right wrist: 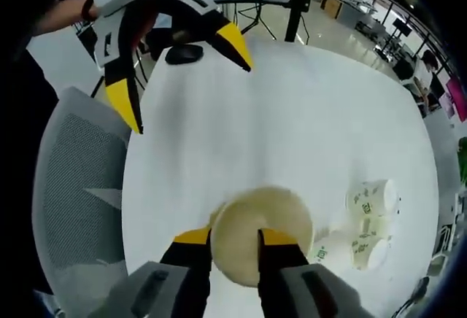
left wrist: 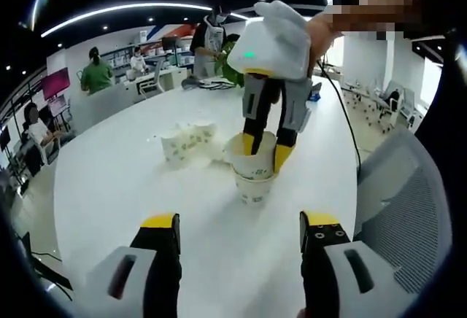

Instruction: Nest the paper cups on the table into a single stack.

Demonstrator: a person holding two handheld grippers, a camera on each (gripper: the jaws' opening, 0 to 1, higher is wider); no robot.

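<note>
Cups of white paper with green print stand nested as a short stack near the middle of the round, smooth white tabletop. Right hand-held gripper pinches the top cup's rim between yellow-tipped jaws, one tip inside the mouth, one outside. Loose cups lie tipped in a cluster just behind the stack, open mouths showing in the right gripper view. Left hand-held gripper hovers in front of the stack, jaws spread wide, grasping nothing. Grey mesh chair stands at the tabletop's edge.
</note>
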